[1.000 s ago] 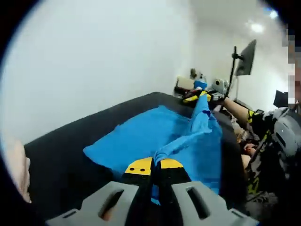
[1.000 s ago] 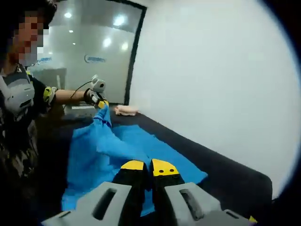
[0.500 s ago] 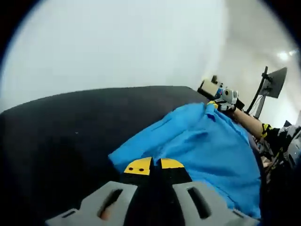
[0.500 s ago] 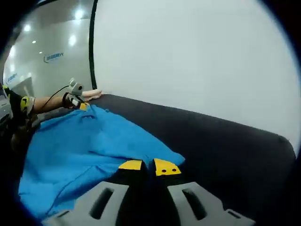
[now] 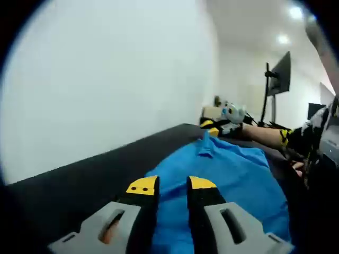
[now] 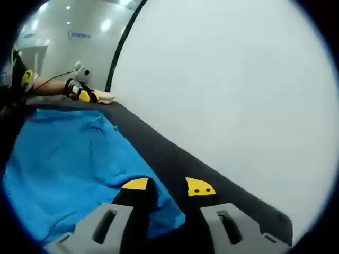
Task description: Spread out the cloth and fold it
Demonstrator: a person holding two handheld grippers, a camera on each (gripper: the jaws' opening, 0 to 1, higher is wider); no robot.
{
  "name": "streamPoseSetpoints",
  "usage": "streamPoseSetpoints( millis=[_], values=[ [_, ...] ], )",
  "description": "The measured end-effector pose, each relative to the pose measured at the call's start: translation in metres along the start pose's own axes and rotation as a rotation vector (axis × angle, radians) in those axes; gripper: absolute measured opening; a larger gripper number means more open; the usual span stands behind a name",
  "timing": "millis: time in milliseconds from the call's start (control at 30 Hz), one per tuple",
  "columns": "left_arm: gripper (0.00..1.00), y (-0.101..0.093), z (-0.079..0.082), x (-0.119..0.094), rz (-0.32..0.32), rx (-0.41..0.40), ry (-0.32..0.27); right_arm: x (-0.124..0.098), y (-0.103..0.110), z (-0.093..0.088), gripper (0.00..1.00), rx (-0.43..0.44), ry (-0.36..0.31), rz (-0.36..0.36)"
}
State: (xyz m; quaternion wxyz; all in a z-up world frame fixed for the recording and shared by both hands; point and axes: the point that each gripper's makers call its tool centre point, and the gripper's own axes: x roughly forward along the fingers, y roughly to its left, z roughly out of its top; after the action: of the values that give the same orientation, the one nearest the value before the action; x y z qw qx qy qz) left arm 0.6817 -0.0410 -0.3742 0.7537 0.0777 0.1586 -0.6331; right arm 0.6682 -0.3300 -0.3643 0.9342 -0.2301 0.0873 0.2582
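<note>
Where one blue cloth (image 5: 222, 174) lies flat on one dark table (image 6: 175, 159), two grippers' fingers apart, empty.

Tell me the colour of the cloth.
Plain bright blue cloth, seen best in the right gripper view.

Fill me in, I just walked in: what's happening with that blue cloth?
A person is working a blue cloth on a black table with two handheld grippers. The cloth lies spread out, mostly flat. The left gripper and right gripper both have their jaws open above cloth corners at opposite ends, gripping nothing. No fold has been made yet.
</note>
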Motion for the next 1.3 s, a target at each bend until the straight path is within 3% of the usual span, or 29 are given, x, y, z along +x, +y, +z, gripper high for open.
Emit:
streamPoseSetpoints(
  millis=[33,67,133,200,267,367,433,467,500,533,567,600,667,767,800,900,933,1033,1133,1233,1300],
  values=[
    [0.2,-0.004,-0.012,0.009,-0.012,0.039,0.065,0.001,0.0,-0.005,0.14,0.022,0.001,-0.01],
    [0.2,0.004,-0.026,0.02,0.041,0.101,0.154,0.003,0.001,-0.02,0.15,0.076,0.036,0.001],
    [0.2,0.015,-0.033,0.032,0.092,0.195,0.18,0.008,-0.009,-0.045,0.16,0.202,0.068,-0.035],
    [0.2,0.021,-0.034,0.05,0.111,0.084,0.136,0.011,-0.016,-0.063,0.22,0.283,0.085,-0.076],
    [0.2,0.033,-0.029,0.052,0.166,0.06,0.107,0.013,-0.013,-0.066,0.26,0.308,0.064,-0.056],
    [0.17,0.087,-0.015,0.041,0.404,-0.083,-0.004,0.01,-0.015,-0.063,0.27,0.36,0.024,-0.06],
    [0.16,0.109,-0.031,0.031,0.496,-0.281,-0.061,0.007,-0.021,-0.06,0.29,0.407,-0.036,-0.077],
    [0.13,0.108,-0.043,0.028,0.48,-0.372,-0.087,0.005,-0.024,-0.061,0.31,0.444,-0.067,-0.092],
    [0.11,0.105,-0.034,0.025,0.452,-0.331,-0.153,0.003,-0.025,-0.063,0.33,0.436,-0.066,-0.09],
    [0.11,0.105,-0.027,0.015,0.471,-0.319,-0.136,-0.003,-0.03,-0.062,0.34,0.415,-0.066,-0.115],
    [0.11,0.101,-0.024,0.016,0.447,-0.36,-0.188,-0.006,-0.035,-0.058,0.34,0.416,-0.088,-0.133],
    [0.11,0.098,-0.026,0.018,0.426,-0.391,-0.201,-0.008,-0.04,-0.053,0.35,0.457,-0.131,-0.139],
    [0.11,0.099,-0.031,0.018,0.457,-0.377,-0.139,-0.011,-0.043,-0.053,0.36,0.516,-0.14,-0.133],
    [0.11,0.094,-0.02,0.015,0.495,-0.237,-0.172,-0.018,-0.041,-0.048,0.35,0.407,-0.126,-0.112],
    [0.11,0.094,-0.018,0.014,0.502,-0.239,-0.19,-0.021,-0.042,-0.049,0.31,0.386,-0.121,-0.112],
    [0.1,0.09,-0.016,0.015,0.438,-0.28,-0.219,-0.031,-0.051,-0.046,0.31,0.446,-0.161,-0.117],
    [0.1,0.091,-0.01,0.013,0.426,-0.284,-0.259,-0.032,-0.055,-0.043,0.3,0.496,-0.166,-0.146],
    [0.1,0.092,-0.004,0.01,0.396,-0.312,-0.31,-0.012,-0.009,-0.002,0.3,0.248,-0.177,-0.022],
    [0.1,0.088,-0.004,0.012,0.386,-0.298,-0.306,0.016,0.037,0.013,0.3,0.016,-0.117,0.087],
    [0.11,0.083,-0.01,0.019,0.383,-0.239,-0.246,0.036,0.073,0.005,0.28,-0.073,-0.014,0.208],
    [0.11,0.082,-0.01,0.021,0.381,-0.233,-0.24,0.046,0.075,-0.001,0.23,-0.055,-0.005,0.204]
  ],
)
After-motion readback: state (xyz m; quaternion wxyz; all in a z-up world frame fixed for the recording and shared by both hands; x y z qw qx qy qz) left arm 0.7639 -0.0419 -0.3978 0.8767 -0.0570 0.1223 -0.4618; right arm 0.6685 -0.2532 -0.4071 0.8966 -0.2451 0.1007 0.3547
